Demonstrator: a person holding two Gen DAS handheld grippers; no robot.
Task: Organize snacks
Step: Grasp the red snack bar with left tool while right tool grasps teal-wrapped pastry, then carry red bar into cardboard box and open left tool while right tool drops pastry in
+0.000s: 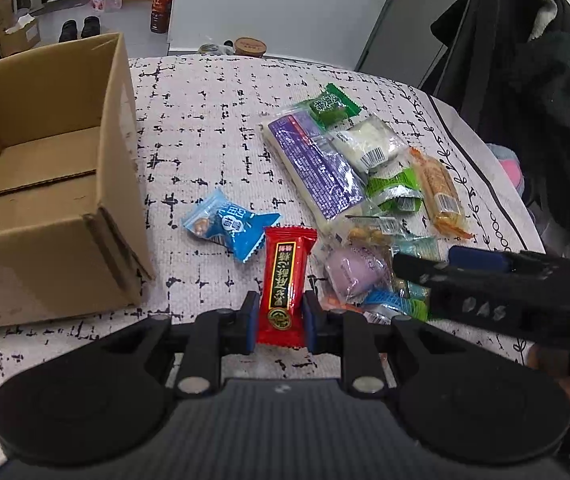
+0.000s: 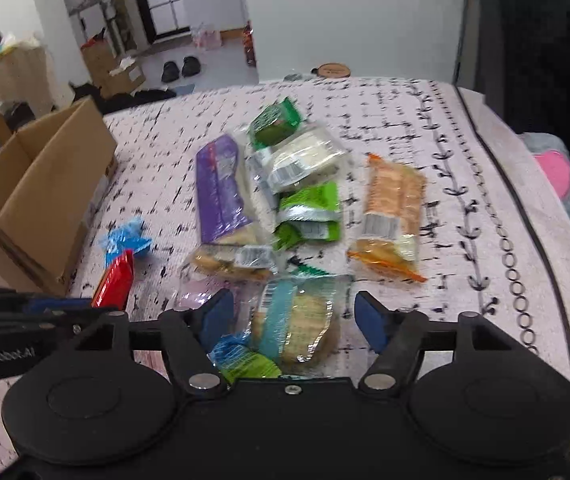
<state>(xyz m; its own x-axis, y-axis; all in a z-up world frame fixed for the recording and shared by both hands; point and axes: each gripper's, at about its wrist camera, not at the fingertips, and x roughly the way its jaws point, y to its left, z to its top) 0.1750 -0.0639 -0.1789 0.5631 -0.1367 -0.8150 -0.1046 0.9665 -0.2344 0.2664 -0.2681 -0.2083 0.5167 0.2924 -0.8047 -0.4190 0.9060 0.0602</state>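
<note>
Left gripper (image 1: 279, 322), angled down, clamps the red snack (image 1: 285, 284); right gripper (image 2: 293, 320) gapes over the pile.

The left tongs (image 1: 280, 320) point steeply down, blue pads clamped on a red snack packet (image 1: 285, 280). At their three o'clock, the right tongs (image 2: 291, 316) stand parted, also angled down.

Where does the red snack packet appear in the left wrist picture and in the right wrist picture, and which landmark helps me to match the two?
Left wrist view: the red snack packet is at lower centre, clamped between the left gripper pads.
Right wrist view: the same packet is at the left edge, seen edge-on, above the left gripper's black finger.
Shared landmark: the cardboard box, left of the packet in both views.
</note>
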